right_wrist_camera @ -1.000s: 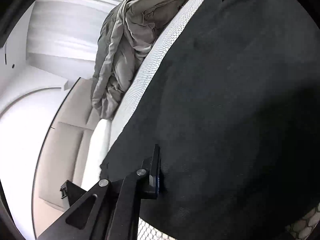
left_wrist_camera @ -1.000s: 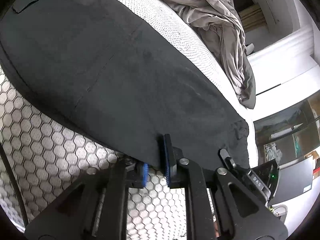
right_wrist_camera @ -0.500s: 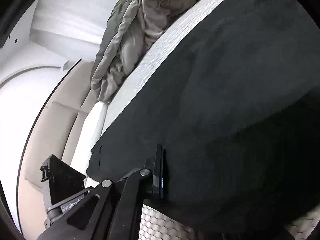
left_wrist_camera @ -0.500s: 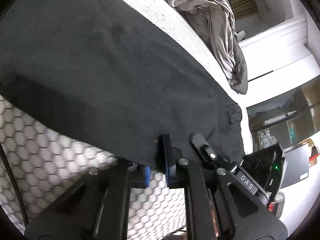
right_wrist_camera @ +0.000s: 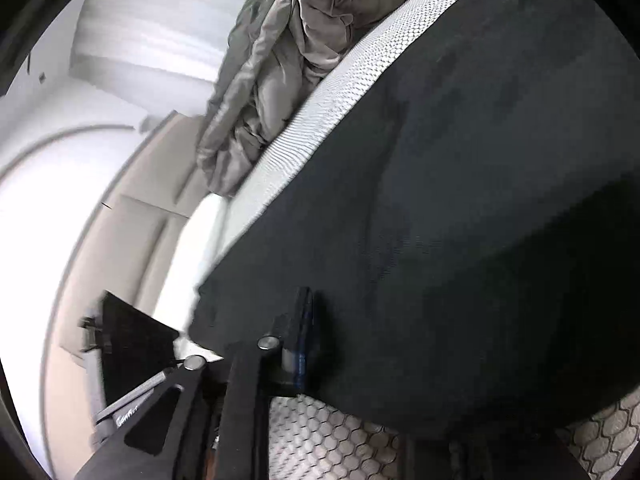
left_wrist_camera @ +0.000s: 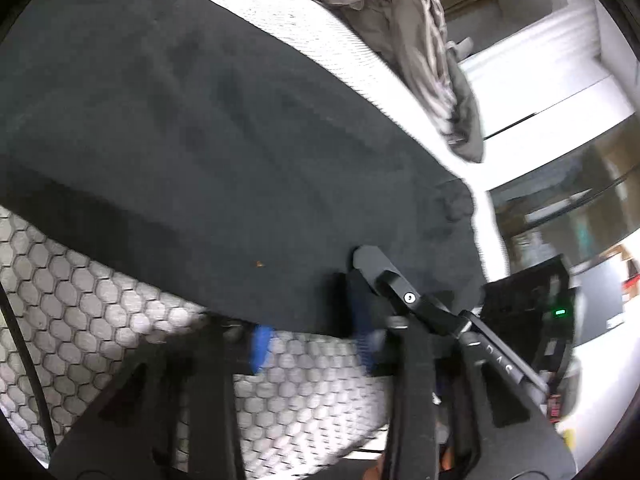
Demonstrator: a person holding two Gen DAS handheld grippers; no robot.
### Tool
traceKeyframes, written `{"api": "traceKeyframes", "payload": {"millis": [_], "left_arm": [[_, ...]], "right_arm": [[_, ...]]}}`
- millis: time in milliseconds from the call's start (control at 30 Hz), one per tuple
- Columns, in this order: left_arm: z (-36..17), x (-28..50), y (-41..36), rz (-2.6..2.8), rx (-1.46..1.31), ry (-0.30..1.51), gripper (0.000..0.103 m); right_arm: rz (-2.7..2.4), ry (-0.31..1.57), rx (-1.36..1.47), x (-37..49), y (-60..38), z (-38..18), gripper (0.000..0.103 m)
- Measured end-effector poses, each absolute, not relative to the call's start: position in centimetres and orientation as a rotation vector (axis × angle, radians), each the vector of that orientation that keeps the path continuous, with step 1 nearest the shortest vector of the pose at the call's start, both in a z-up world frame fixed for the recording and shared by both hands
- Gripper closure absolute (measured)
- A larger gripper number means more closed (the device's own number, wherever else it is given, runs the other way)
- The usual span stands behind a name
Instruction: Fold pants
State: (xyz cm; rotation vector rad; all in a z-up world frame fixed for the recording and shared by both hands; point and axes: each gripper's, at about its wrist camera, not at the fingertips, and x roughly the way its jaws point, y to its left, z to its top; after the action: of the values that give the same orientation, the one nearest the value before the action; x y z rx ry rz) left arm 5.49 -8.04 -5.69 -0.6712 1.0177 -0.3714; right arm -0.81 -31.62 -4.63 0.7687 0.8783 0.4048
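Observation:
Black pants (left_wrist_camera: 240,152) lie spread over the bed, their near hem at both grippers. My left gripper (left_wrist_camera: 312,332) is opening: its blue pads (left_wrist_camera: 262,344) stand apart with the hem just above the gap, not pressed. Right beside it, one of the right gripper's fingers (left_wrist_camera: 384,276) rests on the cloth near the hem's corner. In the right wrist view my right gripper (right_wrist_camera: 316,344) is shut on the pants (right_wrist_camera: 480,200). One finger with its blue pad (right_wrist_camera: 302,340) shows, and the cloth hides the other. The left gripper's black body (right_wrist_camera: 132,344) sits at the lower left.
The bed has a grey hexagon-patterned cover (left_wrist_camera: 80,320) and a white ribbed strip (left_wrist_camera: 312,28) beyond the pants. A crumpled grey blanket (left_wrist_camera: 424,48) (right_wrist_camera: 280,80) is heaped at the far side. A dark screen (left_wrist_camera: 600,300) is at the right, and a black cable (left_wrist_camera: 24,360) at the left.
The left gripper's pads have spread wider apart at the hem. In the left wrist view the right gripper's finger has come in close beside the left one. The right grip stays shut on the cloth.

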Motion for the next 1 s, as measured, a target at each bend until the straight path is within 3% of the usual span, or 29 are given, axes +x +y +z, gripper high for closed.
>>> {"api": "traceKeyframes", "payload": {"millis": [67, 233, 300, 367, 433, 533, 567, 600, 633, 667, 1000], "left_arm": [[-6.0, 5.4, -7.2, -0.387, -0.683, 1.022, 0.09], [-6.3, 5.1, -4.8, -0.424, -0.727, 1.009, 0.09], [-6.6, 5.2, -3.9, -0.416, -0.813, 1.004, 0.085], [-6.6, 5.7, -3.7, -0.42, -0.87, 0.997, 0.065], [-6.4, 6.5, -4.1, -0.409, -0.891, 0.977, 0.054], [-6.2, 7.4, -4.8, -0.365, -0.873, 0.939, 0.051], [-6.4, 7.5, -4.8, -0.332, -0.872, 0.924, 0.061], [-6.5, 7.6, -5.0, -0.298, -0.861, 0.93, 0.07], [-6.9, 7.7, -4.9, -0.251, -0.826, 0.955, 0.086], [-7.2, 7.7, -4.8, -0.256, -0.829, 0.959, 0.09], [-7.3, 5.0, 1.3, -0.25, -0.816, 0.927, 0.093]], "right_arm": [[0.402, 0.885, 0.76, -1.2, -32.3, -4.8, 0.098], [0.411, 0.876, 0.804, -2.2, -34.4, -4.9, 0.095], [0.406, 0.874, 0.874, -2.0, -35.0, -5.1, 0.09], [0.393, 0.856, 0.929, -1.2, -34.7, -5.1, 0.077], [0.4, 0.826, 0.913, -0.1, -33.5, -4.6, 0.067], [0.383, 0.802, 0.867, 1.3, -31.5, -4.4, 0.065], [0.37, 0.801, 0.856, 1.6, -31.2, -4.6, 0.067], [0.347, 0.794, 0.836, 1.8, -31.1, -4.8, 0.077], [0.332, 0.799, 0.822, 1.9, -31.2, -4.9, 0.083], [0.333, 0.804, 0.821, 1.9, -31.4, -5.0, 0.09], [0.201, 0.75, 0.94, -3.7, -39.0, -5.2, 0.096]]}}
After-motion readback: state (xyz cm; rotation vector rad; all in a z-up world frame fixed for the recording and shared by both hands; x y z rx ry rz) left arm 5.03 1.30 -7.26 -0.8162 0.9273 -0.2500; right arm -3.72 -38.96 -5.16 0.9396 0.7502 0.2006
